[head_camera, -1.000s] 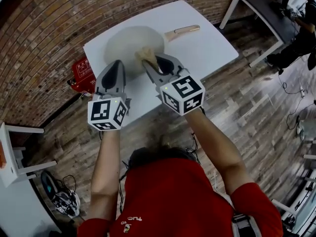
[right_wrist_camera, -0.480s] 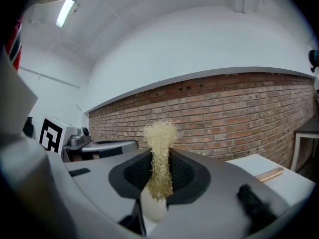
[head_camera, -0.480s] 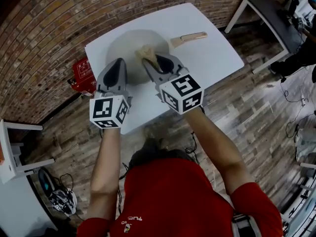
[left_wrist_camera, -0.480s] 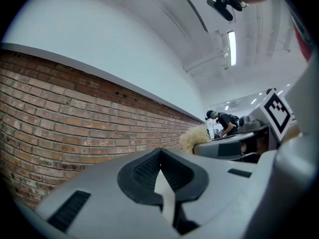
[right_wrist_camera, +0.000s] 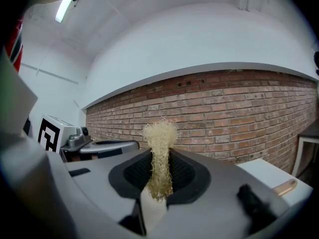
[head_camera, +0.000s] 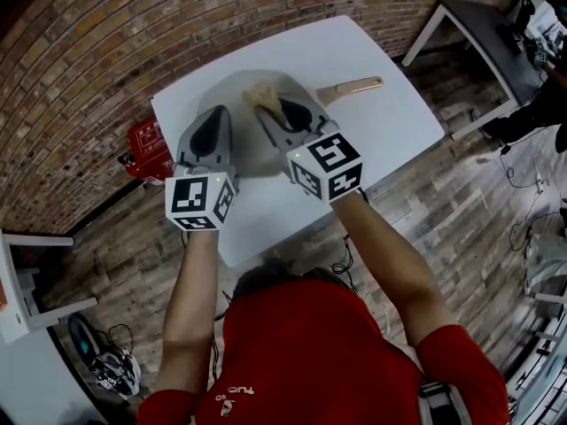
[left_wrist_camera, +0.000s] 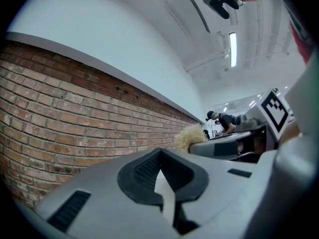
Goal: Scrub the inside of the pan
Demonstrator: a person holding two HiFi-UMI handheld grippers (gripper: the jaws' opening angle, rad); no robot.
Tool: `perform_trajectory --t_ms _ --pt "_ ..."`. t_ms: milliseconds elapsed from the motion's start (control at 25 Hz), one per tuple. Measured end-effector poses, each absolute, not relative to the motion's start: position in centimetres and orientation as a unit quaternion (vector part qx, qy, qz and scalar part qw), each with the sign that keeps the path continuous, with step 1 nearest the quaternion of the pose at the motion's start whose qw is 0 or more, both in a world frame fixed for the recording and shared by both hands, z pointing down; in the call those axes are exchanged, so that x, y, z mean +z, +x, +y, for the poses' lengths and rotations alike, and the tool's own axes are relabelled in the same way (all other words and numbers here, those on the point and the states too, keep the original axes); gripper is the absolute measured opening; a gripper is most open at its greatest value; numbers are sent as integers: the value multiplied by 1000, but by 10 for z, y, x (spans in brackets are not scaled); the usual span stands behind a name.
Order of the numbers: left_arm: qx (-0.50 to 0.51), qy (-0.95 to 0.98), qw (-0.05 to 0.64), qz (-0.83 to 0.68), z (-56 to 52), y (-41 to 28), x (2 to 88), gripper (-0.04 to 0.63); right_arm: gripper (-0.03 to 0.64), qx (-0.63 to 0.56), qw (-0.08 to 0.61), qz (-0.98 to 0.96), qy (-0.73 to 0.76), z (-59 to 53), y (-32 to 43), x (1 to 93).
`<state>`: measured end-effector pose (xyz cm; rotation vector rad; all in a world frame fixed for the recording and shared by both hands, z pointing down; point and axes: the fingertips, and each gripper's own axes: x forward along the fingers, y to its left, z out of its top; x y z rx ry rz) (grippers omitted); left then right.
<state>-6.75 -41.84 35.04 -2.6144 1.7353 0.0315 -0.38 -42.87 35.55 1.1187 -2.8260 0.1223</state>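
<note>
Right gripper (head_camera: 271, 112) pinches a frayed tan scrubber (head_camera: 261, 94) over pale pan (head_camera: 227, 90); left gripper (head_camera: 214, 118) closed.

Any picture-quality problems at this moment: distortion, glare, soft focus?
Head view: strong fisheye, so the brick wall and the table edges bow; the pale pan has little contrast against the white table. Left gripper view: dark vignette at the corners, ceiling light blown out. Right gripper view: same vignette, scrubber sharp, no motion blur.
</note>
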Motion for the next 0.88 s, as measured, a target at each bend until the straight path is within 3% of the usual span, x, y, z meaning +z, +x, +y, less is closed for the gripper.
perform_trajectory --t_ms 400,880 --pt "13 -839 -8 544 -463 -92 361 14 87 46 85 -922 376 -472 -32 378" --pt "-4 -840 -35 542 -487 -95 389 14 87 58 207 -910 356 -505 -46 436"
